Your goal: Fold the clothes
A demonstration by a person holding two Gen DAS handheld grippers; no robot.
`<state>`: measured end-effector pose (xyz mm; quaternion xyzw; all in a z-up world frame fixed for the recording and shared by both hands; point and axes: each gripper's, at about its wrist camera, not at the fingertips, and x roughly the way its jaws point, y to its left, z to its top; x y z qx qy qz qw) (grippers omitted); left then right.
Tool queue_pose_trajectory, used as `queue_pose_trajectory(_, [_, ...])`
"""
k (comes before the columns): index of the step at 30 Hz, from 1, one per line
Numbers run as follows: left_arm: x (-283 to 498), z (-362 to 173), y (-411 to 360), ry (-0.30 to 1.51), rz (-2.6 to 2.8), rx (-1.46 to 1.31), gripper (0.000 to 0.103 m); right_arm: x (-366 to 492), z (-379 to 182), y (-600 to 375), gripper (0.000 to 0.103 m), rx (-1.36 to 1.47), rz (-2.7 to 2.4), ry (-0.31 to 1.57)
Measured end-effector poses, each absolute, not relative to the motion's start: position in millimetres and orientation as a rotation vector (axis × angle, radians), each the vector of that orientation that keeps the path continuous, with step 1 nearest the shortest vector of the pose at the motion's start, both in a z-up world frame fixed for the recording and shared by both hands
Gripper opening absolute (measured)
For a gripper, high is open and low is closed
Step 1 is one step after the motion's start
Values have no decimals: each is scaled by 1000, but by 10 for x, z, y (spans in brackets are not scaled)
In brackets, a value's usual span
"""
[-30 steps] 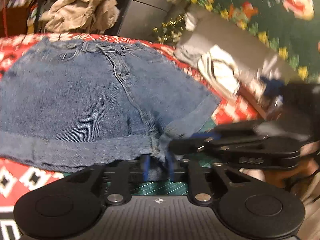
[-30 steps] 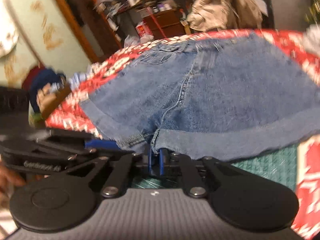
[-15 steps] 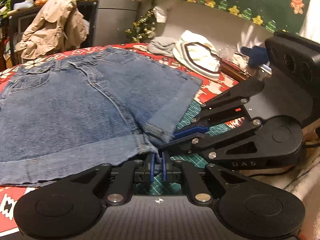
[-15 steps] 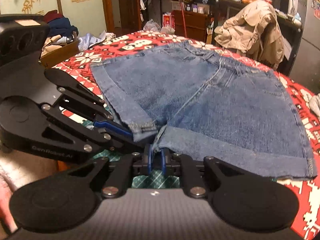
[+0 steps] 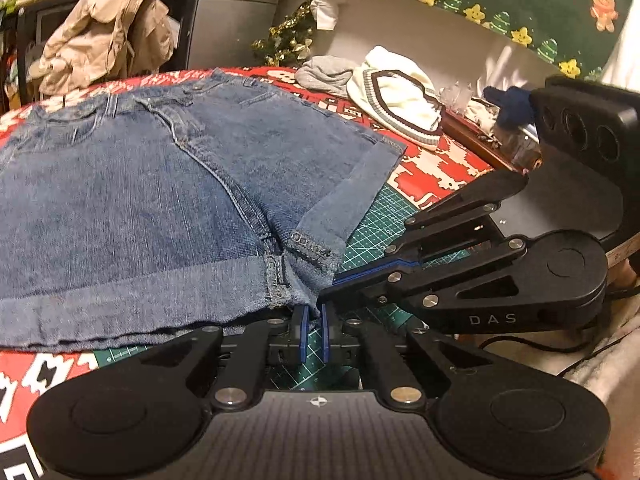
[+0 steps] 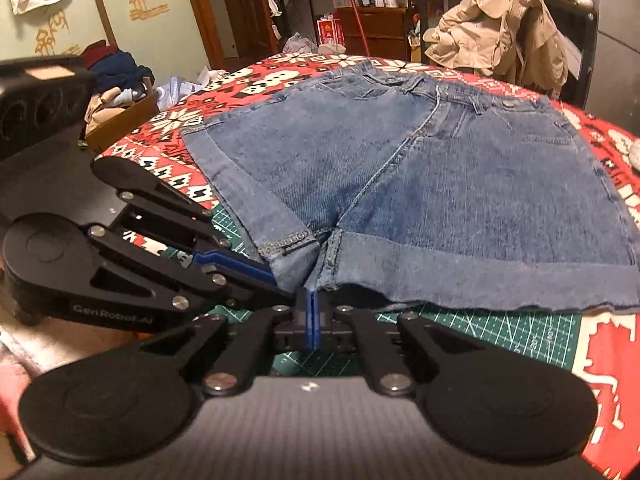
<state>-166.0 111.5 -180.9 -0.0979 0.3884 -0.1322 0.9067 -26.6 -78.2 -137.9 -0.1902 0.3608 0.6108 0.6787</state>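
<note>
Since a second ago both views have steadied. Left view: left gripper (image 5: 314,320), jaws slightly apart, at the shorts' (image 5: 160,184) crotch hem at 6 o'clock. Right view: right gripper (image 6: 313,304) pinched shut there, grip on denim unclear. Lift both together for an even fold.

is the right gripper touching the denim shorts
Cannot tell: in the right wrist view the right gripper meets the denim shorts hem at the crotch, but no contact or gap shows plainly.

A red patterned cloth (image 6: 280,80) covered the tabletop, with a green cutting mat (image 6: 500,332) near its front edge. A beige jacket (image 6: 496,28) hung behind, and a white knitted sweater (image 5: 396,96) lay beside a grey garment (image 5: 324,76).
</note>
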Motion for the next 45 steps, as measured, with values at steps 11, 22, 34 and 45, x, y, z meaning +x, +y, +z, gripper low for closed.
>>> queue_pose_trajectory(11, [-1660, -1688, 1390, 795, -245, -329, 7, -30, -1043, -1049, 2, -279, 1373, 825])
queue_pose_trajectory(22, [-1366, -1830, 1684, 801, -148, -430, 4, 244, -1393, -691, 2, -306, 1267, 861])
queue_pose_trajectory(34, [-1384, -1820, 1548, 821, -163, -367, 1, 57, -1395, -755, 3, -334, 1312, 875])
queue_pose_trajectory(45, [-1545, -1766, 1603, 829, -157, -359, 5, 35, -1267, -860, 8, -353, 1316, 860])
